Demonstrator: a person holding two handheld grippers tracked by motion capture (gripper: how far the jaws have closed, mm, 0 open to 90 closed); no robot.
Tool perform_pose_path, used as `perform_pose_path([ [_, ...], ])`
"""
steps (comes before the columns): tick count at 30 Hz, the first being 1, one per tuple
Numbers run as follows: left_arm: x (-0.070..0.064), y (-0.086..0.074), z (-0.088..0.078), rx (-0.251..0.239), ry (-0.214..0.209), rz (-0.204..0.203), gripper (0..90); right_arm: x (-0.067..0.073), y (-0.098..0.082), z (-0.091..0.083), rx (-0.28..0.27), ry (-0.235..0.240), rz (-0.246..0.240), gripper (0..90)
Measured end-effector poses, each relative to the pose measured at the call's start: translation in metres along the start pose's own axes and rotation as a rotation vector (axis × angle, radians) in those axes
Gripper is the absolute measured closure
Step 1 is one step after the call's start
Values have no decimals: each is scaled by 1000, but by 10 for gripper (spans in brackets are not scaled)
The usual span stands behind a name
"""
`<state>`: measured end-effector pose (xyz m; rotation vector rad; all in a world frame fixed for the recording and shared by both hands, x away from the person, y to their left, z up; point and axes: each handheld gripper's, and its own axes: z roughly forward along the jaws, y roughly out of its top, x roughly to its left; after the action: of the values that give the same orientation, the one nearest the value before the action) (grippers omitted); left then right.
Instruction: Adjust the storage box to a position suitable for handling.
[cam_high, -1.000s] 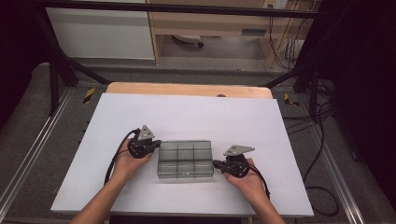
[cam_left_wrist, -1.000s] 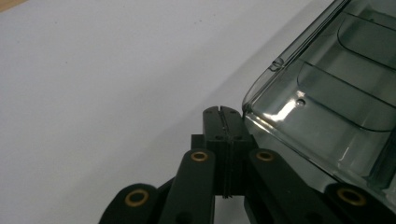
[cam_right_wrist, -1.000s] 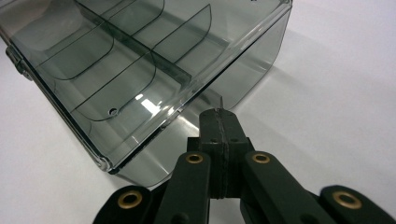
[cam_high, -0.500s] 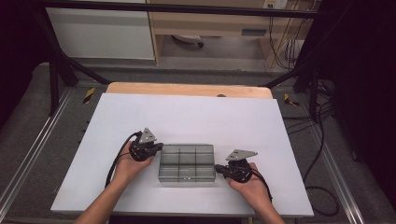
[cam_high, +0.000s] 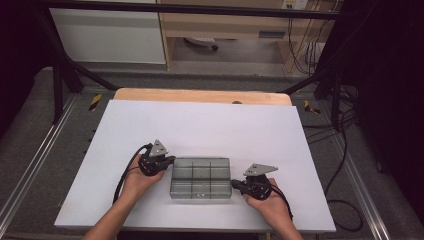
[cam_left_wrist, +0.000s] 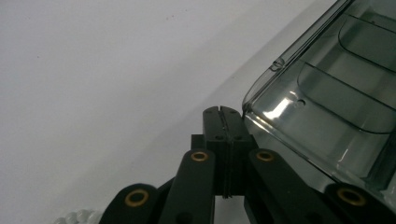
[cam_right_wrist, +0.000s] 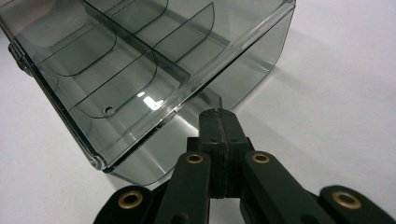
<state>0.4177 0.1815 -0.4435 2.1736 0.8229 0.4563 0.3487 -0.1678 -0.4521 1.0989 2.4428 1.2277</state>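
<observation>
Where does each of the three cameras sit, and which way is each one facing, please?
High view: above the person's side, looking forward and down on the white table; both forearms enter from below.
Left gripper view: rides the left gripper, looking along its shut fingers at a corner of the smoky clear box.
Right gripper view: rides the right gripper, fingers shut, at the box's end wall.
All three views share the divided box.

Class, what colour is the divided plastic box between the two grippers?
Smoky transparent grey box; the right gripper view shows it best.
</observation>
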Motion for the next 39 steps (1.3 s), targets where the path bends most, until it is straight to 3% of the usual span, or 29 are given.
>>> perform_pose_path([
  [4,-1,0,-1,-7,9,2,900,0,-2,0,-2,4,8,900],
  [8,-3,0,-7,-47,31,-8,900,2,-2,-1,-8,-9,-2,900],
  [13,-3,-6,-19,-84,56,-24,900,-1,-3,-6,-40,-54,31,900],
  [16,-4,-15,-28,-80,55,-32,900,-2,-3,-10,-65,-74,41,900],
  [21,-7,-25,-51,-122,47,-109,899,-5,-1,-19,-121,-99,47,900],
  [27,-17,-35,-70,-167,52,-137,837,-9,-1,-30,-162,-137,72,870],
  [32,-21,-48,-81,-184,58,-163,693,-13,0,-34,-188,-192,105,704],
  [34,-24,-51,-84,-197,32,-187,628,-13,2,-35,-189,-223,115,616],
  [36,-27,-53,-89,-215,19,-204,550,-12,5,-36,-200,-238,131,498],
  [39,-36,-54,-95,-226,45,-176,420,-14,14,-34,-182,-215,209,286],
])
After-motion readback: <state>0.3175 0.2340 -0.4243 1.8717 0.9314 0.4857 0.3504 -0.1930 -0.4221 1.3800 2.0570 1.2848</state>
